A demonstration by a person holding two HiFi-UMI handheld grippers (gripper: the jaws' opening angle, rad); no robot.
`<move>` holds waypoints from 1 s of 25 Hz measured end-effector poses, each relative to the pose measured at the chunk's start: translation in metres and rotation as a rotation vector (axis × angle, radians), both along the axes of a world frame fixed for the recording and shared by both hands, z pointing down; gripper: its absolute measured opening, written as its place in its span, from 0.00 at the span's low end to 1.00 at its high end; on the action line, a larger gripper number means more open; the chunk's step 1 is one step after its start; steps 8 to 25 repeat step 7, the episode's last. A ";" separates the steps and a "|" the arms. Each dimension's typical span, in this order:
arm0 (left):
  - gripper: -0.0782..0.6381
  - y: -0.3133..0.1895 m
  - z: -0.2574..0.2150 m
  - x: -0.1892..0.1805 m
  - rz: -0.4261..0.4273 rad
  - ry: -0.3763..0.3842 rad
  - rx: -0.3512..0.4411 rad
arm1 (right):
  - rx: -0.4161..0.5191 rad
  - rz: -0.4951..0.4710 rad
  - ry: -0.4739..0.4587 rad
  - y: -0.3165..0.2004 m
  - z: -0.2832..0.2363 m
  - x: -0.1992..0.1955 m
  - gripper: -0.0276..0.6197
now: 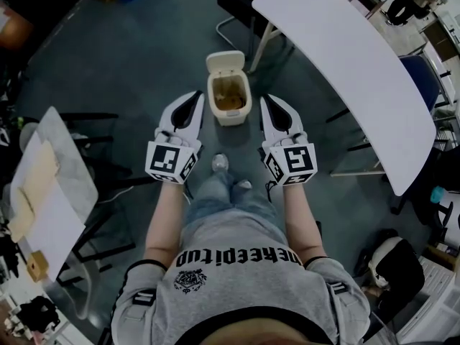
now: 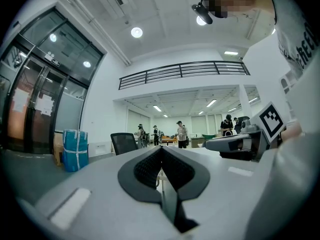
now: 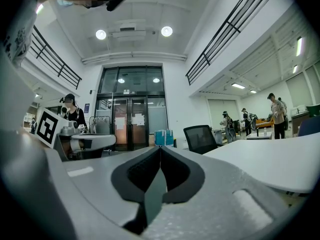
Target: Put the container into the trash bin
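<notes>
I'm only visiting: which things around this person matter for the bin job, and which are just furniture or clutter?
Part of the job: trash bin, lid up, something brownish inside; left gripper and right gripper, both shut and empty.

Just lying about: long white table; side table with papers; black office chair.

2 hand-held grippers [image 1: 195,96] [image 1: 264,99]; 1 trash bin [image 1: 228,113]; 1 white table [image 1: 345,56].

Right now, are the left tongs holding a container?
No, the white left gripper has its tongs pressed together with nothing between them.
</notes>
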State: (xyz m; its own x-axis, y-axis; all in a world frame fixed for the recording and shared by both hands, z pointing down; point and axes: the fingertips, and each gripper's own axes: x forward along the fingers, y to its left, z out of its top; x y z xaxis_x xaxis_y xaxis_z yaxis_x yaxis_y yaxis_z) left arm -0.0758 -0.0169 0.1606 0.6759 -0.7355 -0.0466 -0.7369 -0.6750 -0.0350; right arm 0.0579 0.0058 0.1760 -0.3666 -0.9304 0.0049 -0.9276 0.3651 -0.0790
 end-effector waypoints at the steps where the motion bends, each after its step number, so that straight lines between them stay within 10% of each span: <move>1: 0.12 0.001 0.001 0.001 0.003 0.000 0.002 | 0.001 0.001 -0.001 0.001 0.000 0.001 0.04; 25: 0.12 0.002 0.002 0.008 0.015 -0.007 -0.004 | 0.006 0.001 0.001 0.001 -0.001 0.004 0.04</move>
